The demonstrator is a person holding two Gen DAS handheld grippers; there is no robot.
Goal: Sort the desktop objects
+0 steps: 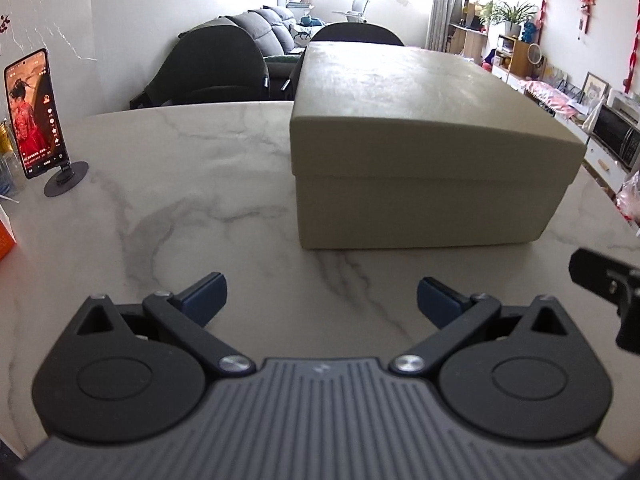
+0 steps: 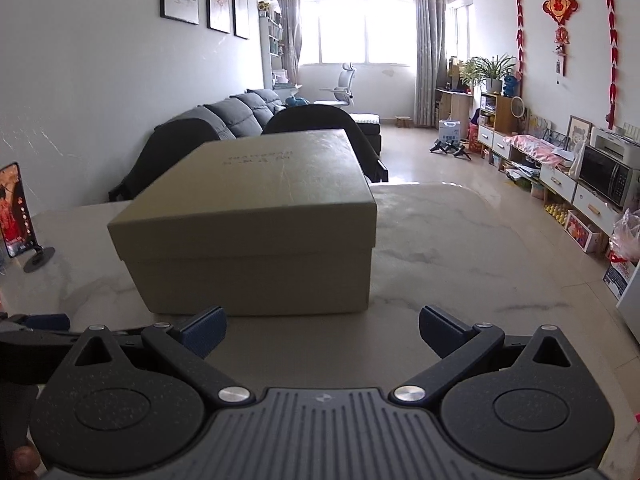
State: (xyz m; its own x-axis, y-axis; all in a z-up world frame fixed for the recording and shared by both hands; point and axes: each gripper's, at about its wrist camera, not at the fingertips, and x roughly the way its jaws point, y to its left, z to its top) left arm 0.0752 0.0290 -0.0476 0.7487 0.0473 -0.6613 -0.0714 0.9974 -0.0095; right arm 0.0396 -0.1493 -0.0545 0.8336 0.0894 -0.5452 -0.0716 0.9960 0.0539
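- Your left tool (image 1: 322,300) hangs low over the white marble-patterned worktop (image 1: 192,200), its blue-padded fingers spread wide with nothing between them.
- Your right tool (image 2: 322,330) is spread just as wide and also empty.
- The closed olive-green lidded cardboard box (image 1: 420,152) sits on the worktop at about 1 o'clock from the left tool, and at about 11 o'clock, just ahead, from the right tool (image 2: 256,232).
- The box looks stiff and probably light for its bulk, though its contents are hidden. Its faces seem smooth and may slip.
- It appears wider than either tool's spread, so judge on pinching the overhanging lid edge, or pressing one tool to each side wall.
- Lifting by the lid alone may pull it off the base.
- A black smartphone with a lit screen on a round black stand (image 1: 34,116) sits at 10 o'clock, well apart from the box.
- An orange object (image 1: 6,240) shows at 9 o'clock on the worktop edge; I cannot tell what it is.
- Nothing stands between either tool and the box.
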